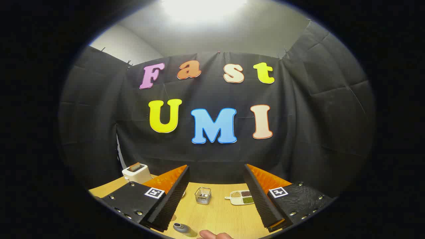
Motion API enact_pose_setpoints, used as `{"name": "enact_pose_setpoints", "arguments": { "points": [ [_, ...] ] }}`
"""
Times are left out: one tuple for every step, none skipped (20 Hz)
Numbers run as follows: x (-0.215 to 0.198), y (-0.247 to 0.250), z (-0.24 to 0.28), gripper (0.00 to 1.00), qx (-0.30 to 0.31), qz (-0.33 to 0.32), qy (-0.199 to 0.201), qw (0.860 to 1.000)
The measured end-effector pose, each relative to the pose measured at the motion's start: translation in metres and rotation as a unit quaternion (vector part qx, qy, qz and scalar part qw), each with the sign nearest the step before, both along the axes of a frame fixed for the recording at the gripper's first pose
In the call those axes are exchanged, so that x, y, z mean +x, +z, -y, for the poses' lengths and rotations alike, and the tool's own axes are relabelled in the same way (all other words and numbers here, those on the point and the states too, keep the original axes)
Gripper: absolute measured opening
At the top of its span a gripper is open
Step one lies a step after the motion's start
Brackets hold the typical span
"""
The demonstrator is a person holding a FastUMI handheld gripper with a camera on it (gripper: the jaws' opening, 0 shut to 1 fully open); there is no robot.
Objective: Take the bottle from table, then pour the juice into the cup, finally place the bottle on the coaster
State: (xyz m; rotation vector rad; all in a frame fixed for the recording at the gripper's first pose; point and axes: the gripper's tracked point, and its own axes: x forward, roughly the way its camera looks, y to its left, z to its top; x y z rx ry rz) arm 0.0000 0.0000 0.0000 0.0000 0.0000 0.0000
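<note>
My gripper (216, 196) is held high and stands open, its two fingers wide apart with nothing between them. Low down between the fingers, close to me, the grey top of a bottle (183, 228) pokes up over the wooden table (219, 212). A person's hand (214, 235) shows just to the right of the bottle. A small round brown edge (173, 217) peeks out beside the left finger; I cannot tell what it is.
Beyond the fingers on the table stand a small wire basket (203, 195) and a white divided dish (241, 197) with grains. A white toaster (135, 172) with a slice in it sits at the far left. The black booth wall closes the back.
</note>
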Motion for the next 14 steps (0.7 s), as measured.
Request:
{"name": "enact_pose_setpoints", "arguments": {
  "points": [
    [0.0002, -0.0008, 0.0002, 0.99, 0.001, -0.001, 0.000, 1.000],
    [0.0008, -0.0009, -0.0003, 0.99, 0.003, -0.002, 0.001, 1.000],
    [-0.0001, -0.0017, -0.0004, 0.99, 0.004, -0.002, 0.002, 1.000],
    [0.0004, -0.0023, -0.0006, 0.99, 0.005, -0.004, 0.002, 1.000],
    [0.0003, -0.0037, -0.0010, 0.99, 0.004, -0.005, 0.003, 1.000],
    [0.0003, -0.0039, -0.0018, 0.99, 0.004, -0.006, 0.004, 1.000],
    [0.0008, -0.0049, -0.0010, 0.99, 0.004, -0.007, 0.004, 1.000],
    [0.0008, -0.0047, -0.0005, 0.99, 0.004, -0.006, 0.004, 1.000],
    [-0.0004, -0.0048, -0.0009, 0.99, 0.004, -0.006, 0.005, 1.000],
    [0.0002, -0.0050, -0.0009, 0.99, 0.005, -0.006, 0.006, 1.000],
    [0.0002, -0.0063, -0.0017, 0.99, 0.006, -0.007, 0.007, 1.000],
    [0.0003, -0.0067, -0.0023, 0.99, 0.005, -0.007, 0.008, 1.000],
    [-0.0007, -0.0084, -0.0020, 0.99, 0.004, -0.007, 0.009, 1.000],
    [-0.0004, -0.0099, -0.0019, 0.99, 0.003, -0.006, 0.009, 1.000]
  ]
}}
